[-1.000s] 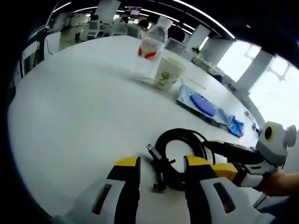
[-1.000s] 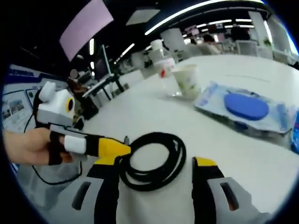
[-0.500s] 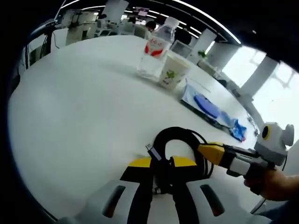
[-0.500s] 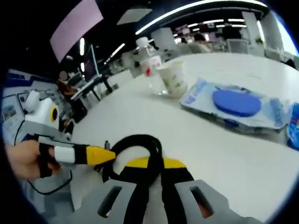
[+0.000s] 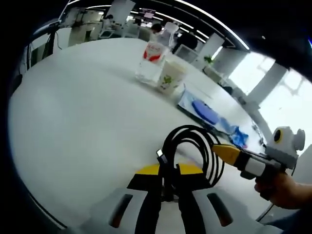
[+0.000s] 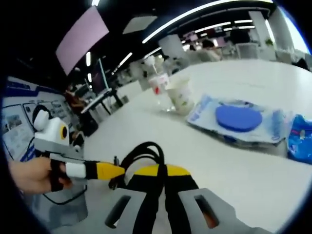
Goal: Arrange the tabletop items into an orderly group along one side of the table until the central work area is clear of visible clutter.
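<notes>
The left gripper (image 5: pixel 168 171) and right gripper (image 6: pixel 158 171) each clamp the coiled black cable (image 5: pixel 194 153) between closed yellow-tipped jaws, the coil raised above the white table (image 5: pixel 73 117) near its close edge. Farther along the table stand a clear plastic water bottle with red label (image 5: pixel 152 54) and a white paper cup with green print (image 5: pixel 169 78), touching. Beside them lies a blue wet-wipe packet (image 6: pixel 239 119).

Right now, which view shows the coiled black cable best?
The left gripper view: the black cable shows its whole loop rising above the shut jaws. In the right gripper view, its loop is foreshortened and partly hidden behind the jaws.
</notes>
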Demonstrator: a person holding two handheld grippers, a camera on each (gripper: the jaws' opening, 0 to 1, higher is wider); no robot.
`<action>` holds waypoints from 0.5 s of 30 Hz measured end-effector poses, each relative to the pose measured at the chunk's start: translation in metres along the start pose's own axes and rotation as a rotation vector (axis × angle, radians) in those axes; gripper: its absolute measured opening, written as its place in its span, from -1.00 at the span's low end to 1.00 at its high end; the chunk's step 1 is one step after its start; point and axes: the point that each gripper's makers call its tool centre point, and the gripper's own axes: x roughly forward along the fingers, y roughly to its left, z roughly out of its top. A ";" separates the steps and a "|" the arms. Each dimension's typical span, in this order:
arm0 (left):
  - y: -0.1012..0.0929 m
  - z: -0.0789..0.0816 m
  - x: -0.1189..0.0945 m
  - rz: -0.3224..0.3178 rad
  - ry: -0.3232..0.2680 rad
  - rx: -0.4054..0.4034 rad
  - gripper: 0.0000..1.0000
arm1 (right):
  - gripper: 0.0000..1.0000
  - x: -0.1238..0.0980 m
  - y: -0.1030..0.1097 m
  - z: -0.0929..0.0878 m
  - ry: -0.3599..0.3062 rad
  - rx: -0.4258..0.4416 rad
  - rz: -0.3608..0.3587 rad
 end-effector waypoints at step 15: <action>-0.064 -0.019 0.017 -0.153 0.076 0.078 -0.80 | -1.00 -0.059 -0.041 0.002 -0.035 0.042 -0.092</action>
